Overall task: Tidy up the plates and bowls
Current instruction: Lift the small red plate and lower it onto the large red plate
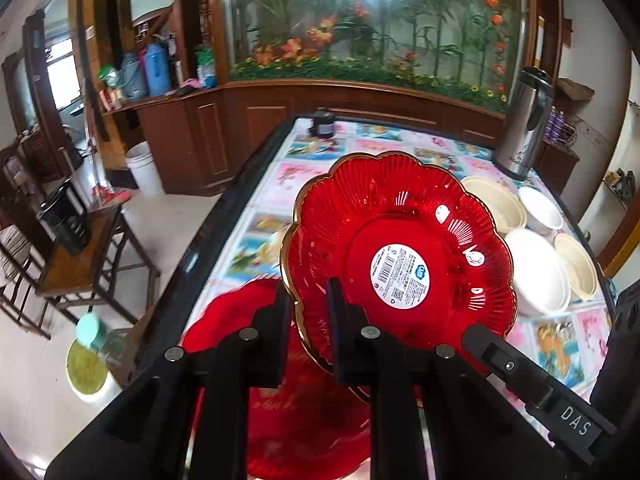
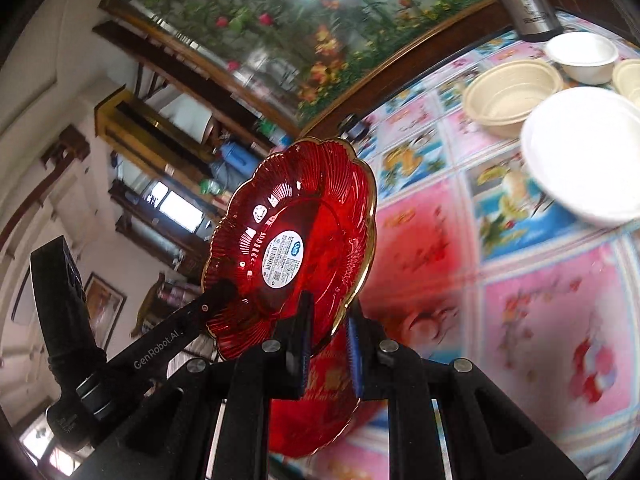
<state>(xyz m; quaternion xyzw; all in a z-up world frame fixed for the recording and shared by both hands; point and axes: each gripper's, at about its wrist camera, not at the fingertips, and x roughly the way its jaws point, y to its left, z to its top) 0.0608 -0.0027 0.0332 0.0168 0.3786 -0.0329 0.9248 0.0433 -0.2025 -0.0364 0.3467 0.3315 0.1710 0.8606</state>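
A red glass scalloped plate with a gold rim and a white label (image 1: 400, 240) is held tilted above the table. My left gripper (image 1: 308, 312) is shut on its near rim. In the right wrist view the same plate (image 2: 296, 240) stands on edge, and my right gripper (image 2: 328, 336) is shut on its lower rim. The other gripper's finger (image 2: 212, 300) touches the plate's left edge. A second red plate (image 1: 280, 400) lies on the table under the held one; it also shows in the right wrist view (image 2: 316, 412).
Cream colander bowls (image 1: 496, 204) (image 2: 512, 96) and white bowls (image 1: 536, 272) (image 2: 584, 152) sit at the table's right. A steel thermos (image 1: 524, 120) stands behind them. The table edge (image 1: 208, 240) drops to the floor at left, by a wooden side table (image 1: 76, 264).
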